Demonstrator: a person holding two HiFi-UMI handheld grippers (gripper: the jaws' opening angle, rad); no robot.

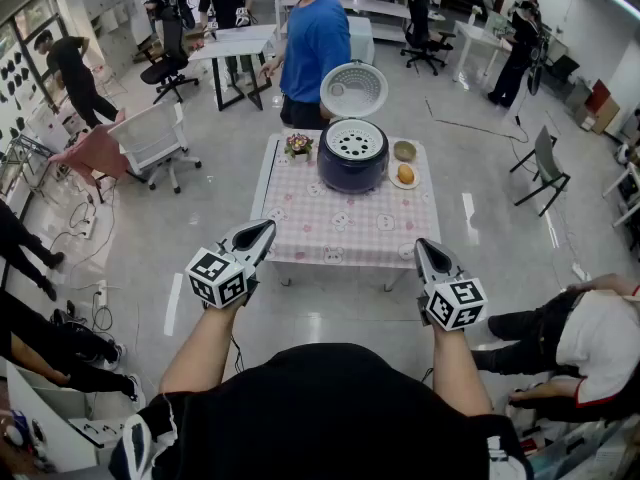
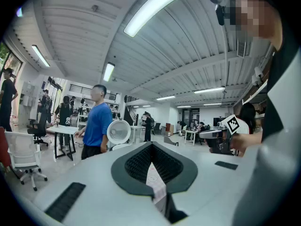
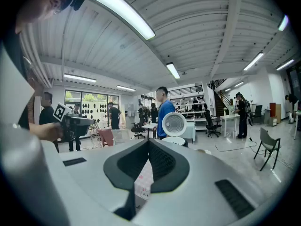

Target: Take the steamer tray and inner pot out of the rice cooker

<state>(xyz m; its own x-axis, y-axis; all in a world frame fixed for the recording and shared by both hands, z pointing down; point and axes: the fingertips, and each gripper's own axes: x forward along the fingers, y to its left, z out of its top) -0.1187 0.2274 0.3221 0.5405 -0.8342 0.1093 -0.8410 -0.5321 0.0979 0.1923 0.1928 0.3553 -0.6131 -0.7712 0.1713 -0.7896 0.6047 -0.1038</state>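
White steamer tray (image 1: 354,140) hides cooker (image 1: 352,175) interior — left gripper (image 1: 265,228), right gripper (image 1: 422,247) fingers closed, empty.

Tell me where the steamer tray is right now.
In the head view, the steamer tray sits in the top of the open rice cooker at the table's far centre, with flowers to its left and a plate to its right.
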